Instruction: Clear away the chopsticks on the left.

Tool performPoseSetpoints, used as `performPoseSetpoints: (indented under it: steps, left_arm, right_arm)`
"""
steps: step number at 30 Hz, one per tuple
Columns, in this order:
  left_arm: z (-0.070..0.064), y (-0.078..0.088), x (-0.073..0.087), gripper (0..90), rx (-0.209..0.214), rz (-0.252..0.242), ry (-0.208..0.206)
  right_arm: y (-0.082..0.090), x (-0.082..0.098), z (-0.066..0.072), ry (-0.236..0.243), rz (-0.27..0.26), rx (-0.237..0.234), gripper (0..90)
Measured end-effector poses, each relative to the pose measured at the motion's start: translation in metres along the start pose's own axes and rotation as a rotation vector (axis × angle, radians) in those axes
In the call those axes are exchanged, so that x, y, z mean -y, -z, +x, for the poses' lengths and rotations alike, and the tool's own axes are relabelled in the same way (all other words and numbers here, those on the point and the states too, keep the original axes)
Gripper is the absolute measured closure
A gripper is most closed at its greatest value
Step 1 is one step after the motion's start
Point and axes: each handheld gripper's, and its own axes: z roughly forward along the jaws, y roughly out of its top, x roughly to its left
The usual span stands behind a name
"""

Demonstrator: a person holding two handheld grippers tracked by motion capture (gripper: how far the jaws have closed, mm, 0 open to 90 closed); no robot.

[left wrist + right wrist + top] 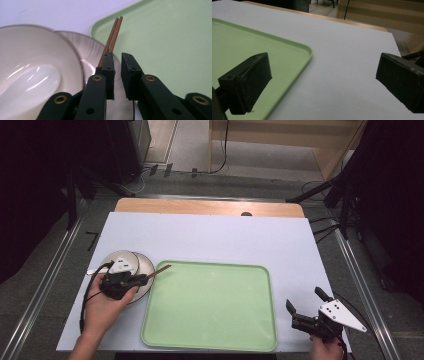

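White table sheet (210, 235), no readable writing; left tool (117, 63) slightly open beside chopsticks (112, 37); right tool (324, 82) wide open.

A pale green tray (210, 330) lies on a white table cover (210, 235), edged by light wood tabletop (200, 206). Cream-white bowl (30, 67) and plate (85, 50), the plate thinly rimmed in dark brown, sit beside reddish-brown chopsticks (113, 32). Both grippers (131, 281) (306, 307) are black, the right one topped by a grey plate.

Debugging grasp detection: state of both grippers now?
Left gripper: jaws slightly apart, chopsticks beside the left jaw, not pinched.
Right gripper: wide open, empty, over the table.
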Motion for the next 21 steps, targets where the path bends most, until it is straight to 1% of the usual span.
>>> performPoseSetpoints:
  steps: [1,2,3,5,9,11,12,14,15,20,21]
  left_arm:
    - [0.003,0.007,0.005,78.7,0.007,0.009,-0.002]
    - [0.006,0.013,0.009,79.8,0.019,0.014,-0.006]
    - [0.007,0.018,0.014,79.3,0.019,0.018,-0.015]
    - [0.009,0.026,0.021,79.2,-0.007,0.038,-0.038]
    - [0.016,0.040,0.034,78.6,-0.026,0.037,-0.039]
    - [0.019,0.045,0.039,79.3,-0.026,0.047,-0.046]
    - [0.019,0.045,0.039,79.6,-0.026,0.047,-0.046]
    - [0.019,0.045,0.042,79.7,-0.022,0.059,-0.059]
    - [0.018,0.044,0.043,79.7,-0.024,0.073,-0.068]
    - [0.017,0.041,0.042,78.9,-0.045,0.078,-0.074]
    - [0.017,0.040,0.041,78.5,-0.056,0.082,-0.077]
  right_arm:
    - [0.000,0.000,0.000,0.000,0.000,0.000,0.0]
    - [0.000,0.000,0.000,-0.001,0.001,-0.001,0.0]
    - [0.000,0.000,0.000,-0.003,0.001,-0.002,0.0]
    - [0.000,0.000,0.000,-0.001,0.001,-0.001,0.0]
    - [-0.001,0.000,0.002,0.000,0.003,-0.002,0.0]
    - [-0.001,-0.001,0.003,0.001,0.001,-0.001,0.0]
    - [-0.001,-0.001,0.003,0.001,0.001,-0.001,0.0]
    - [-0.002,-0.001,0.003,-0.002,0.002,-0.002,0.0]
    - [-0.002,0.000,0.002,-0.009,0.003,-0.007,0.0]
    - [-0.003,0.001,0.000,-0.023,0.003,-0.011,0.0]
    - [-0.003,0.001,0.000,-0.029,0.004,-0.010,0.0]
